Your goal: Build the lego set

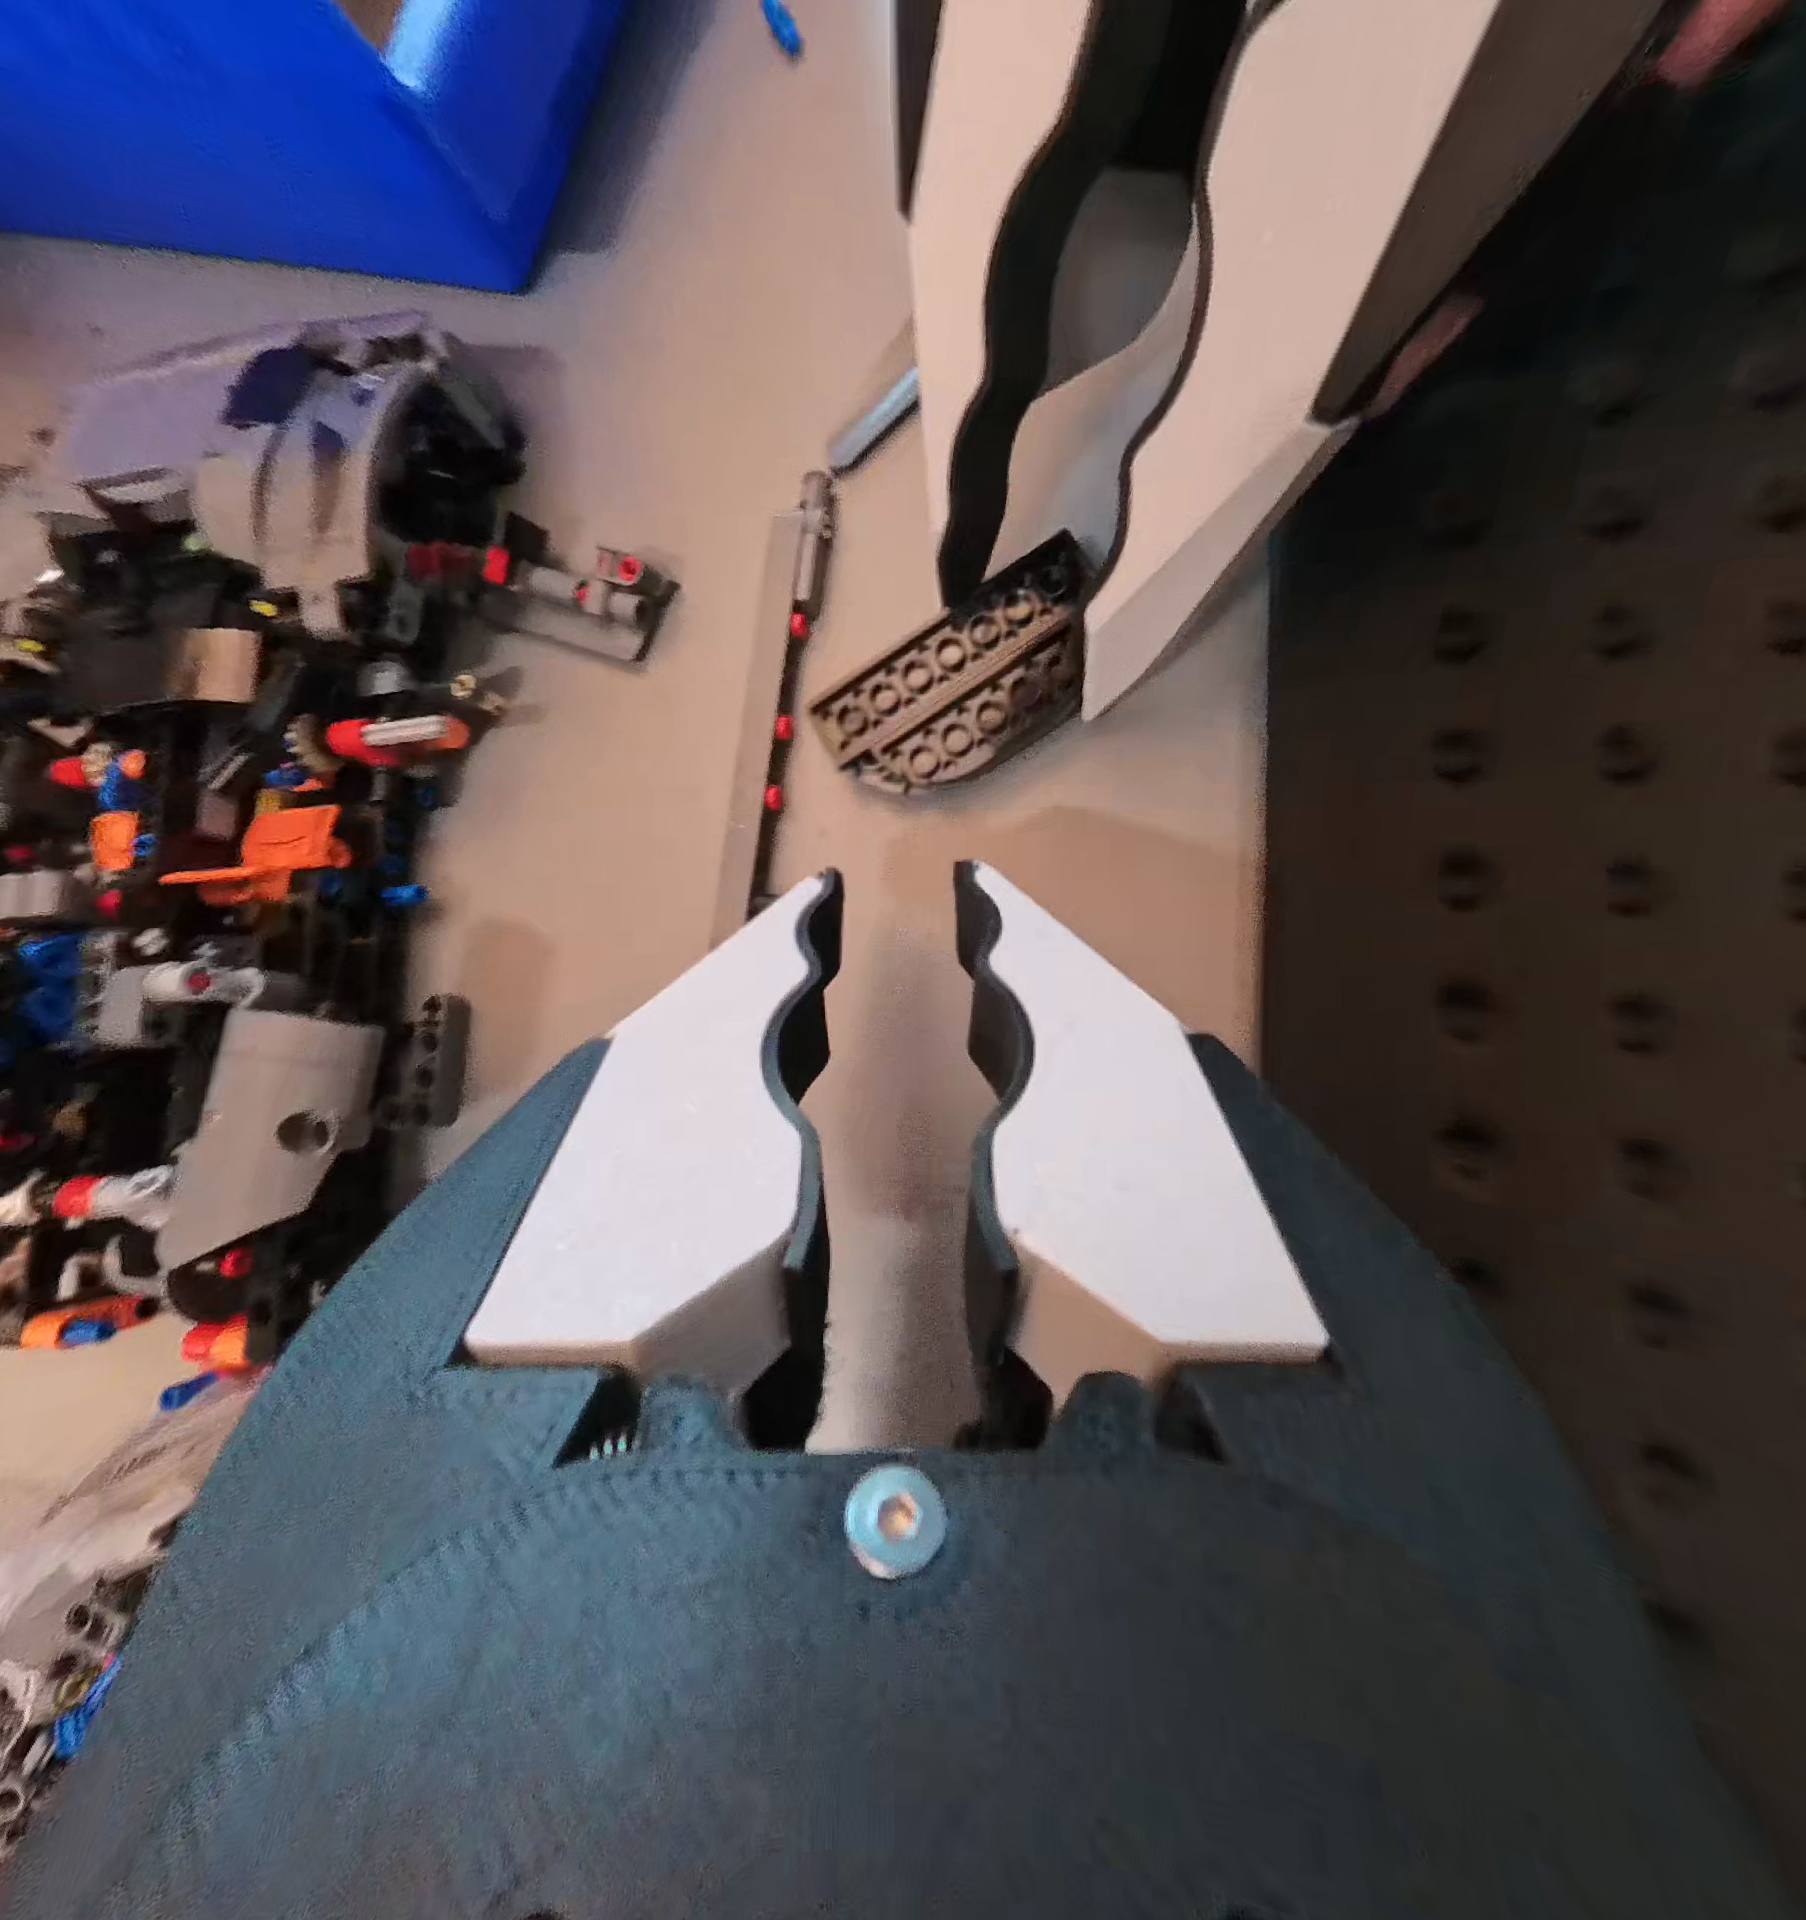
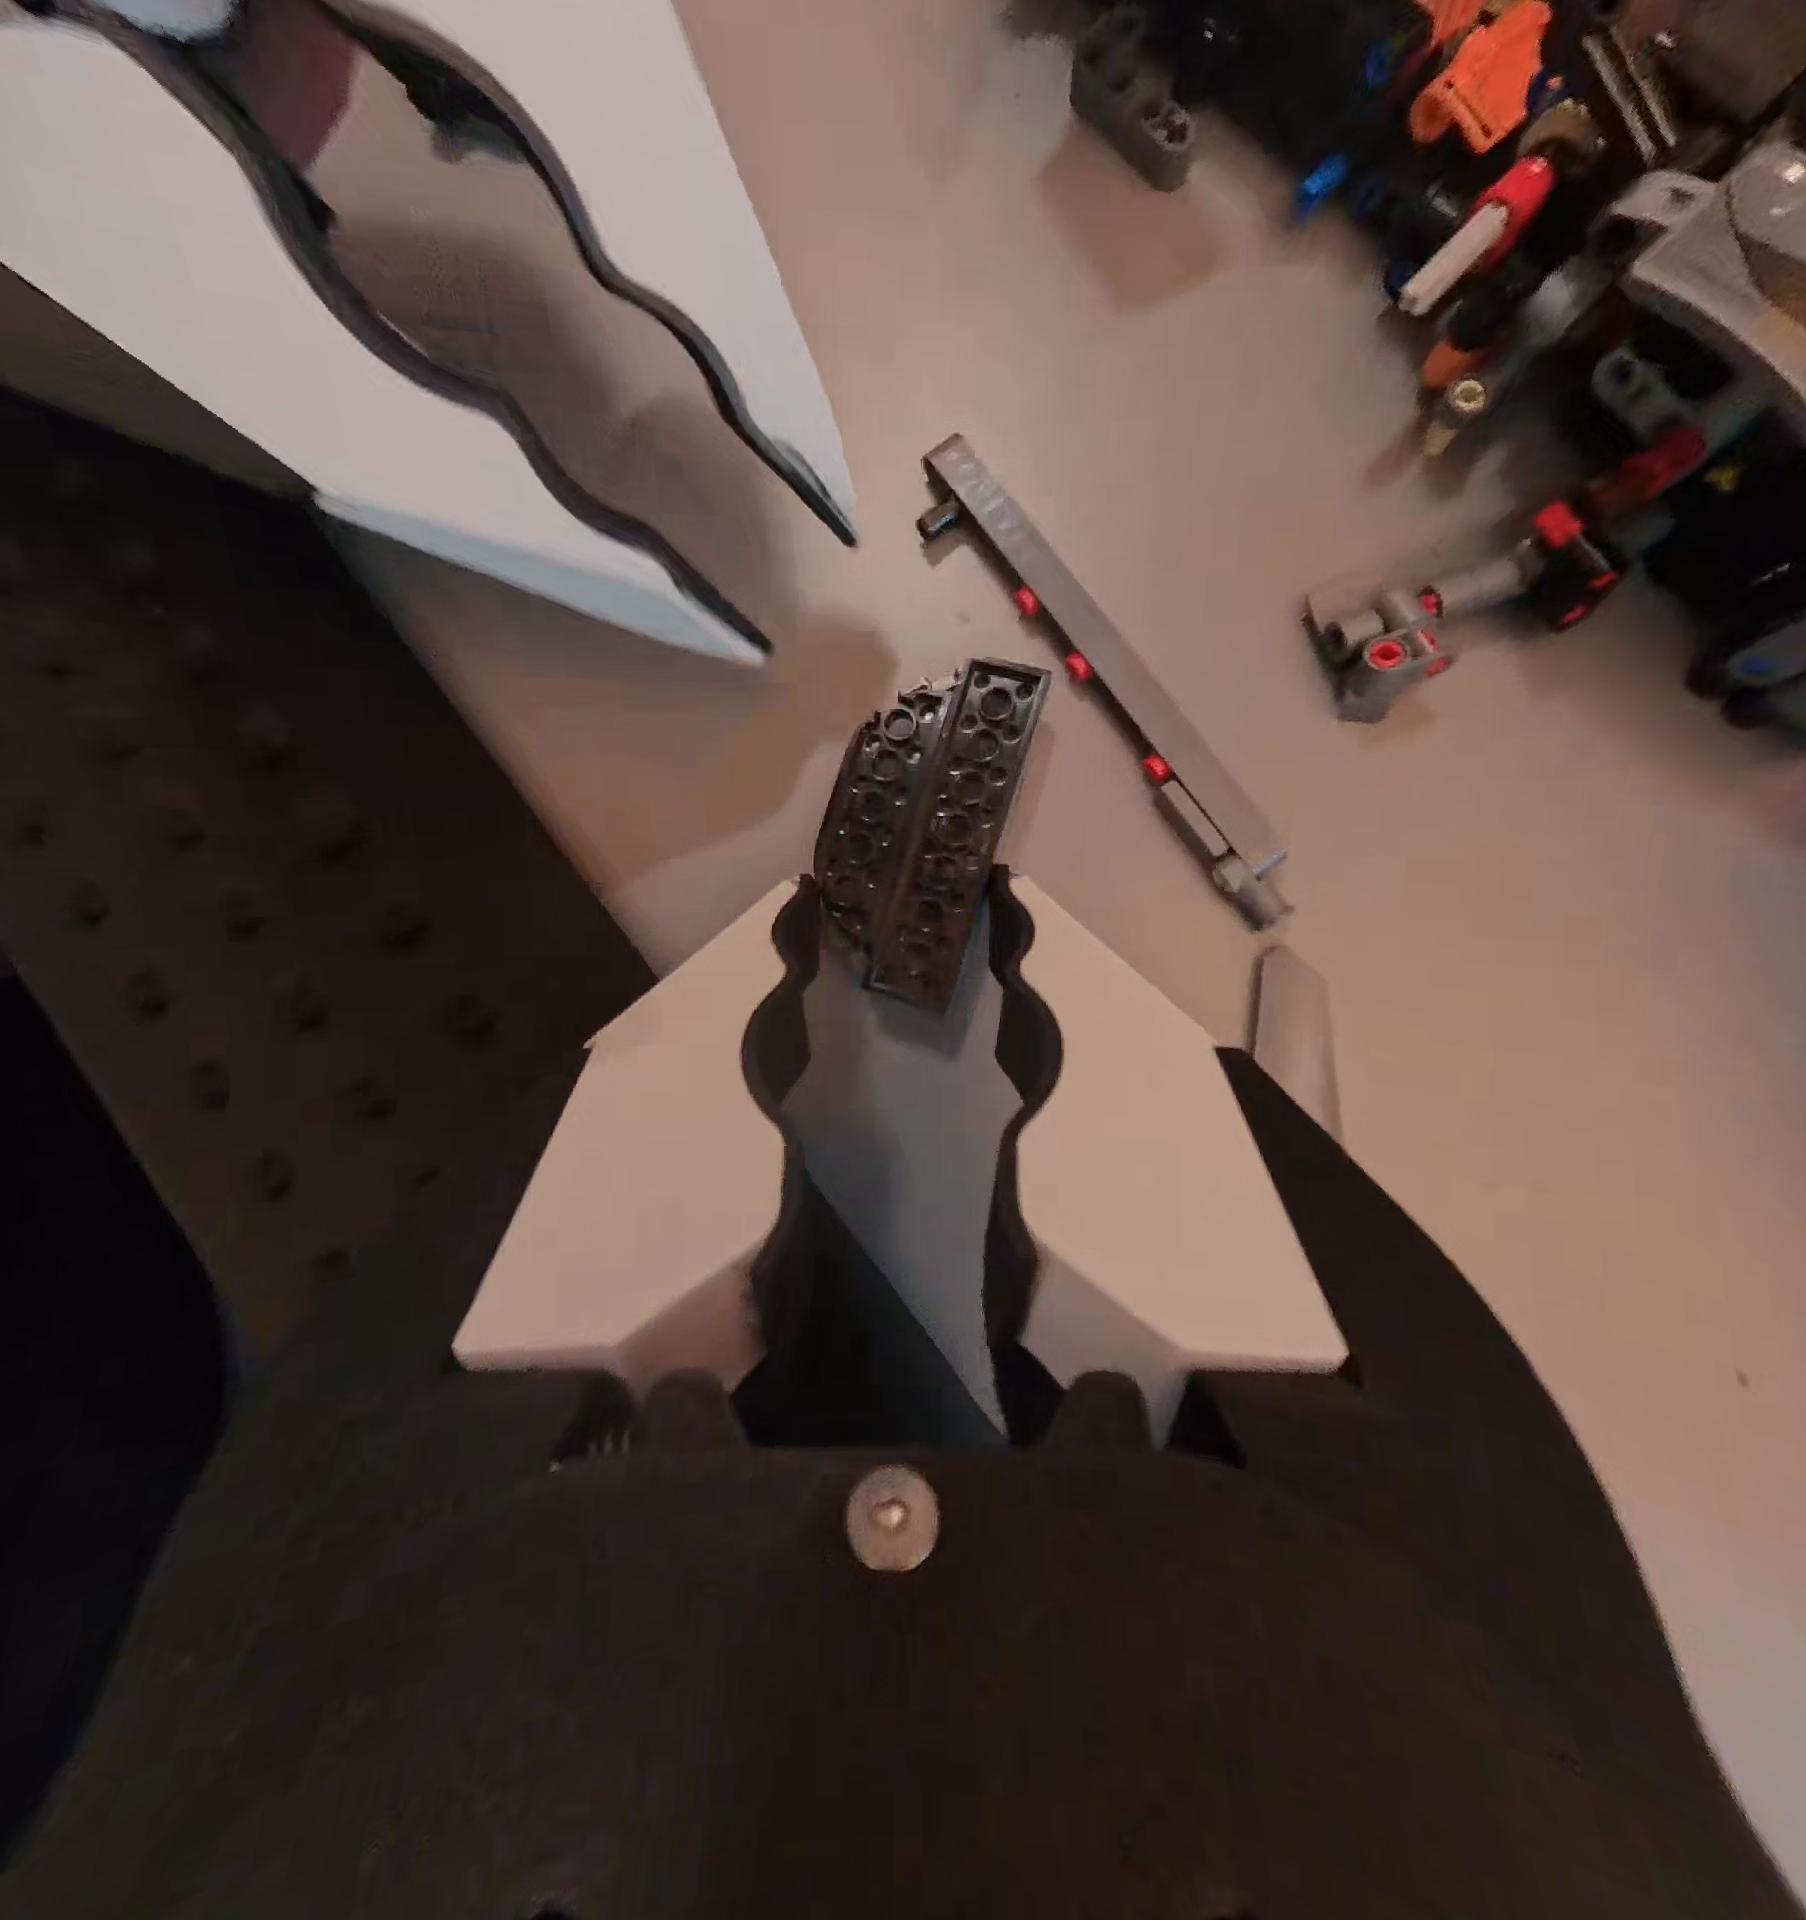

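My right gripper (image 2: 899, 894) is shut on a dark plate assembly (image 2: 930, 831) with a curved edge, its round-holed underside showing, held tilted above the table. In the left wrist view the same assembly (image 1: 956, 686) hangs from the right gripper (image 1: 1029, 623) just ahead of my left gripper (image 1: 899, 883). The left gripper is open and empty, its jaws a narrow gap apart. It also shows in the right wrist view (image 2: 805, 592), close to the assembly's far end without touching it. A long grey beam (image 1: 774, 707) with red pins lies on the table beside them (image 2: 1107, 675).
A large, partly built black, grey and orange model (image 1: 203, 779) fills one side of the table (image 2: 1657, 260). A small grey piece with red pins (image 2: 1387, 655) lies near it. A dark studded mat (image 1: 1605, 935), a blue box (image 1: 203, 125) and bags of parts (image 1: 16, 1662) border the area.
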Demonstrator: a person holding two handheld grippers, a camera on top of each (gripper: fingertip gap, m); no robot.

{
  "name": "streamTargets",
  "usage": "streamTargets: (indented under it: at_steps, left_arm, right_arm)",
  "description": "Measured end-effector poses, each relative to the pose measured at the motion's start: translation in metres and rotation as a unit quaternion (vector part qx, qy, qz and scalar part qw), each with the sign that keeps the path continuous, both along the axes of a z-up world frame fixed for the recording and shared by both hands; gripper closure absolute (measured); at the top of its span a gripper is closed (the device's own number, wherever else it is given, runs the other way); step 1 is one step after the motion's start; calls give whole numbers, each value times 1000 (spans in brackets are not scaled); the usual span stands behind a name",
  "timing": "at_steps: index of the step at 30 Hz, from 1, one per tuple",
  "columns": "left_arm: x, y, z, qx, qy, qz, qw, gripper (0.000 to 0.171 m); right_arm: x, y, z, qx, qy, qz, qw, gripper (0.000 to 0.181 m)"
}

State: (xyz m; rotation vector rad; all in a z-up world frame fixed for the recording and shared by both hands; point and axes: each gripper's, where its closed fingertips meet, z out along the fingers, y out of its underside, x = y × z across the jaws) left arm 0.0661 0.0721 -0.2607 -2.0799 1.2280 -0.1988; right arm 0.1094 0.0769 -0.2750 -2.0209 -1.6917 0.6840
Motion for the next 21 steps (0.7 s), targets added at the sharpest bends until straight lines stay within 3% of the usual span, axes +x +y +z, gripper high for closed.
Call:
streamTargets:
  at_steps: [5,10,15,21]
  left_arm:
    - [1,2,-7,-23,-11,4,1000,145]
    - [3,-8,10,-93,-150,-3,984,145]
    - [10,-22,49,-154,-314,-40,936,150]
    - [12,-28,92,-168,-453,-79,872,154]
  right_arm:
    - [-13,-6,9,73,39,56,995,151]
    - [-19,-13,29,120,118,102,980,151]
    - [-18,-22,65,138,228,132,955,151]
    - [-16,-33,83,141,285,159,935,151]
